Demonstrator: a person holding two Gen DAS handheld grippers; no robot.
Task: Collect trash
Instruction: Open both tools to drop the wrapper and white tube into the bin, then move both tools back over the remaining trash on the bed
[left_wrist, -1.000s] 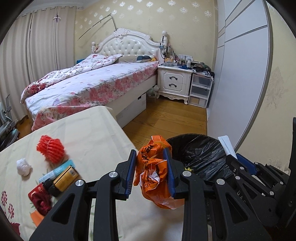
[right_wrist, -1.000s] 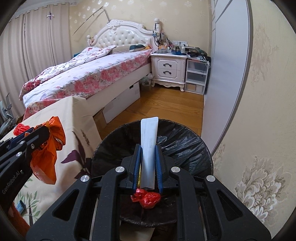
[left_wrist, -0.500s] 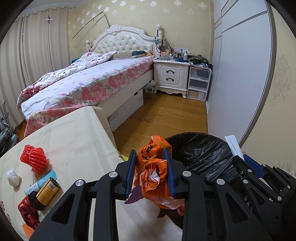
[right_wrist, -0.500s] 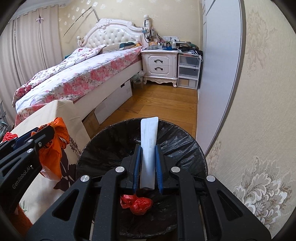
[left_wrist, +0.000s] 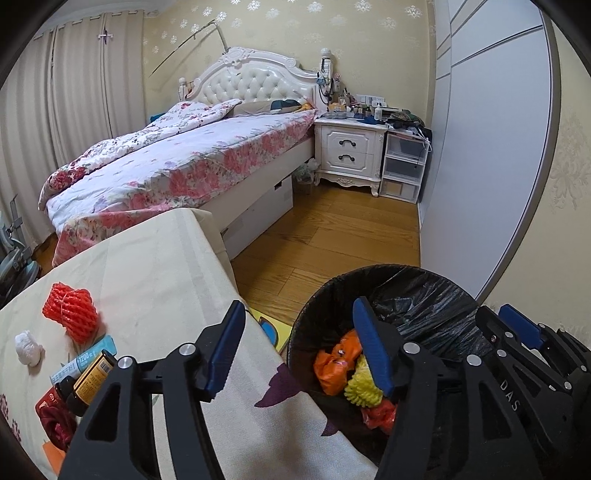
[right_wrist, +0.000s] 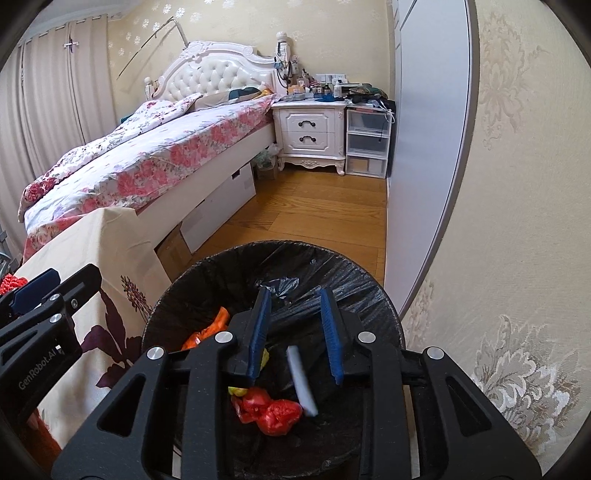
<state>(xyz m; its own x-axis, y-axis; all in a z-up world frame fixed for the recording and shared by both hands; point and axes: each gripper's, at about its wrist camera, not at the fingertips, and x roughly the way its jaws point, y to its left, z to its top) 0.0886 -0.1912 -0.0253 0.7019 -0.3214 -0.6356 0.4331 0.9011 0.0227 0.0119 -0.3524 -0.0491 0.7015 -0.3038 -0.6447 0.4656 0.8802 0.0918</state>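
Clearly, both jaws were opening with nothing between them: the left gripper (left_wrist: 297, 350) and right gripper (right_wrist: 295, 336) hung over the bin (right_wrist: 373, 291), the orange bag (left_wrist: 330, 367) and white strip (right_wrist: 301, 380) inside it. Remaining trash, the red foam net (left_wrist: 70, 314), lay on the table (left_wrist: 155, 266) at ten o'clock, nearer the left hand.

Bin (right_wrist: 369, 295): black liner. In it: orange bag (left_wrist: 332, 365), yellow foam net (left_wrist: 364, 387), red wad (right_wrist: 271, 410), white strip (right_wrist: 303, 380). Cloth (left_wrist: 155, 266): cream, dark purple leaf print at 6 o'clock. On it, 9 o'clock: red net (left_wrist: 70, 314), white lump (left_wrist: 26, 349), teal tube (left_wrist: 83, 362), amber bottle (left_wrist: 88, 380). Gripper pads (right_wrist: 258, 332): blue on black arms. Bedspread (left_wrist: 177, 166): pale lilac, pink flowers. Nightstand (left_wrist: 349, 151): white. Floor (left_wrist: 332, 236): honey wood. Wallpaper (right_wrist: 517, 184): cream damask.
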